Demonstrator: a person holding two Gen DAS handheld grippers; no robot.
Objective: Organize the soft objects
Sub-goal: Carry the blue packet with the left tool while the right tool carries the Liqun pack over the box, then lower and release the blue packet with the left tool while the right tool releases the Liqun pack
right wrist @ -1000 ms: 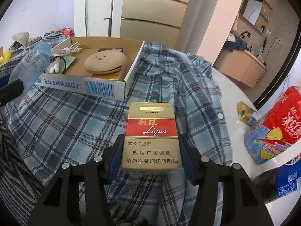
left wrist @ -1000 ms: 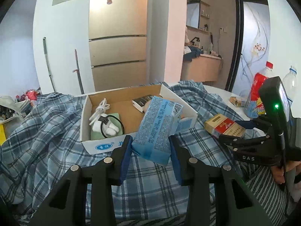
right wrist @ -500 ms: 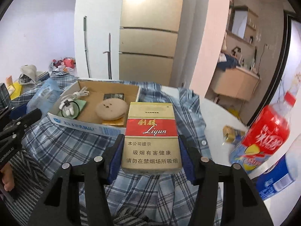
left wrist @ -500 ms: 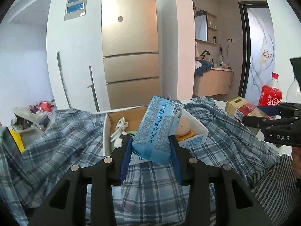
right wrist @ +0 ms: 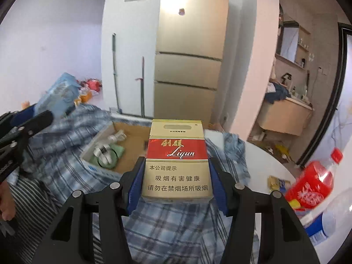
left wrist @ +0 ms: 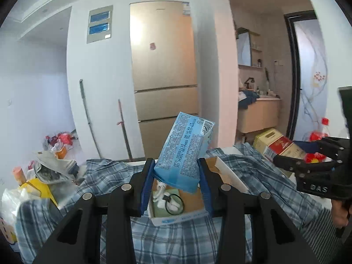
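The left fingers (left wrist: pixel 176 181) are clamped on a tilted blue tissue pack (left wrist: pixel 184 151), the right fingers (right wrist: pixel 177 183) on a gold-and-red cigarette pack (right wrist: pixel 177 160) — both held above an open cardboard box (right wrist: pixel 132 145) containing white earbuds (right wrist: pixel 104 153) on a green pad (right wrist: pixel 117 151), set on a plaid shirt (left wrist: pixel 182 239).

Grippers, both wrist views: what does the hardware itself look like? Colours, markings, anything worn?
The left gripper and the right gripper match: black angular finger arms with round silver pivot pins, and blue ridged pads on the inner faces. In the left wrist view the right gripper's side shows white "DAS" lettering. No cables are visible. A dark, white-striped fabric shows near the person's hand; whether it is a sleeve is unclear.
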